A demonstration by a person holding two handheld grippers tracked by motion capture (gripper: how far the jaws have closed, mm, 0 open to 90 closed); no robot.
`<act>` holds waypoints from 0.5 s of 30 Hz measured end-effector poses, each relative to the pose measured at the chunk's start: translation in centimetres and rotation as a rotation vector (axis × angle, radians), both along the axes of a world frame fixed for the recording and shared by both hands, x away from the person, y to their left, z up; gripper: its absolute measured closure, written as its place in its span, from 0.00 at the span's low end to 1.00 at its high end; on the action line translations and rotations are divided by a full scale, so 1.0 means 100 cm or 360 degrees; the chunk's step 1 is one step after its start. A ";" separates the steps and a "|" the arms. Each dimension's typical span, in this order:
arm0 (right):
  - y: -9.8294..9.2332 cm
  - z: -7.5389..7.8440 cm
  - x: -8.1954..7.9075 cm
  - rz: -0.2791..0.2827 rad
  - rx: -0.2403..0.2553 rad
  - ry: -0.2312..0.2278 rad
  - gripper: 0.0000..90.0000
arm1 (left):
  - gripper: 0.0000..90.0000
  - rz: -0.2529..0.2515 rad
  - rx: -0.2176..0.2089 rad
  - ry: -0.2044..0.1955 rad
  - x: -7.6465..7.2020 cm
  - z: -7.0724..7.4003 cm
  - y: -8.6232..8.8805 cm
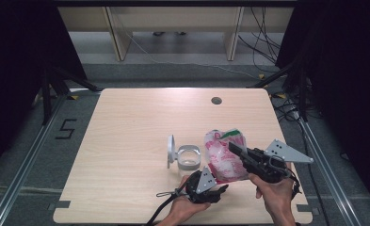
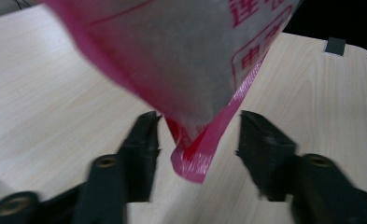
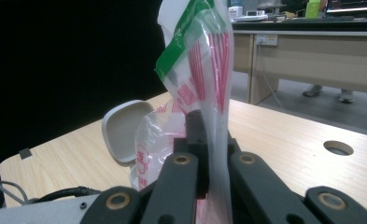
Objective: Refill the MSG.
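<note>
Jaws of the right gripper [image 3: 204, 154] pinch one plastic bag [image 1: 225, 153]; jaws of the left gripper [image 2: 197, 140] stand half spread around its lower corner

There is one bag, clear with pink and red print and a green strip at the top, one small white box [image 1: 188, 157] with its lid [image 1: 171, 150] standing open, and two grippers, one in each hand. The right gripper's jaws are pressed together on the bag's edge and hold it up above the table [image 1: 126, 141], just to the right of the box. The bag's bottom corner hangs between the left gripper's jaws, which are apart with a gap on both sides; whether either pad touches the bag I cannot tell. In the high view the left gripper [image 1: 206, 186] sits just below the bag near the table's front edge
</note>
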State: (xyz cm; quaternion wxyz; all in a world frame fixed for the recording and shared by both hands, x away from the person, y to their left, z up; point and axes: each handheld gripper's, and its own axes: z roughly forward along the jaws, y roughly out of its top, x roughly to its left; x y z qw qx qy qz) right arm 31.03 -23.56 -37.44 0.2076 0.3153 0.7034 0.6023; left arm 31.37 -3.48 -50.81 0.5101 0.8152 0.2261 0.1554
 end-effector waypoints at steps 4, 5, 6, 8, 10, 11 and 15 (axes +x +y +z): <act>0.001 0.000 0.000 0.0004 0.0020 -0.0008 1.00 | 0.71 0.0005 -0.0016 0.0001 0.000 -0.003 -0.002; 0.002 0.000 0.001 0.0005 0.0024 -0.0004 1.00 | 0.75 0.0042 -0.0017 -0.0033 -0.002 -0.003 -0.002; 0.001 0.000 0.001 0.0001 0.0023 -0.0007 1.00 | 0.77 0.0042 -0.0032 -0.0018 -0.003 -0.003 -0.002; 0.002 0.001 0.000 0.0000 0.0040 0.0015 1.00 | 0.80 0.0063 -0.0079 -0.0004 -0.004 -0.004 -0.001; 0.001 0.002 0.000 0.0002 0.0014 0.0018 1.00 | 0.83 0.0107 -0.0129 0.0004 -0.007 -0.005 -0.001; 0.001 0.003 0.001 -0.0007 0.0009 0.0009 1.00 | 0.84 0.0109 -0.0179 0.0024 -0.008 -0.006 -0.002; 0.004 0.004 0.004 -0.0033 0.0009 0.0012 1.00 | 0.84 0.0136 -0.0238 0.0084 -0.010 -0.007 -0.004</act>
